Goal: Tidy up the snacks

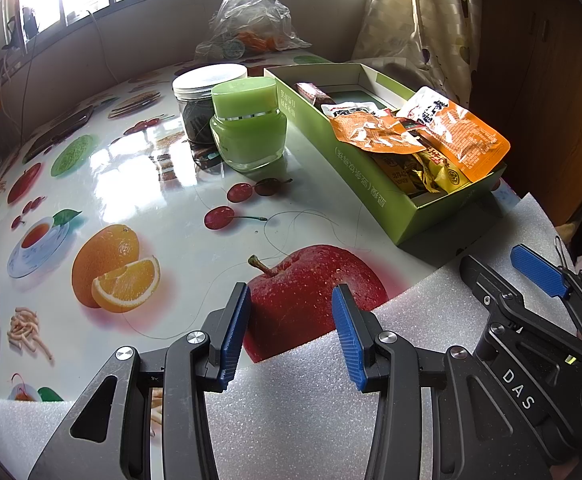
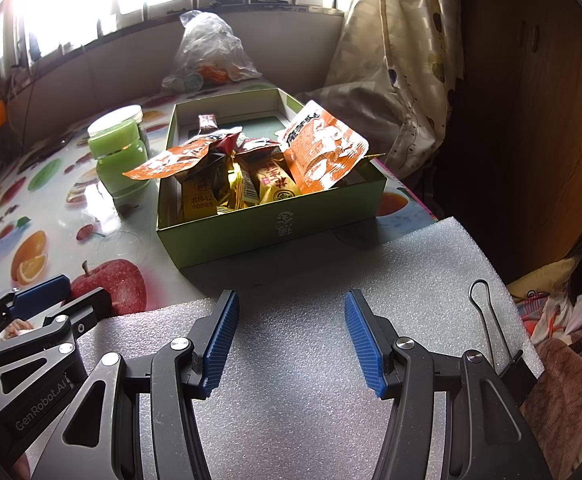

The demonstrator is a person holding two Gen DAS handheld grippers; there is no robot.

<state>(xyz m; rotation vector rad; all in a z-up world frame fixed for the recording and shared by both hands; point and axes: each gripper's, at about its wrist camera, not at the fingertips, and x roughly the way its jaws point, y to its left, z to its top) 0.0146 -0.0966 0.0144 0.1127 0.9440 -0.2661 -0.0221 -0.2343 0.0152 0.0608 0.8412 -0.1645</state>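
Foam sheet (image 2: 311,360) spread nearest, left gripper (image 1: 291,328) and right gripper (image 2: 291,340) held over it, jaws apart and nothing gripped, snacks (image 2: 251,172) piled in green box (image 2: 267,228) (pretty stuffed), green jar (image 1: 249,128) parked just beside on table (image 1: 139,184).

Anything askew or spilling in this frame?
Yes: two orange snack packets poke over the rim of the green box, piled loosely over the yellow packets. Nothing has spilled onto the table.
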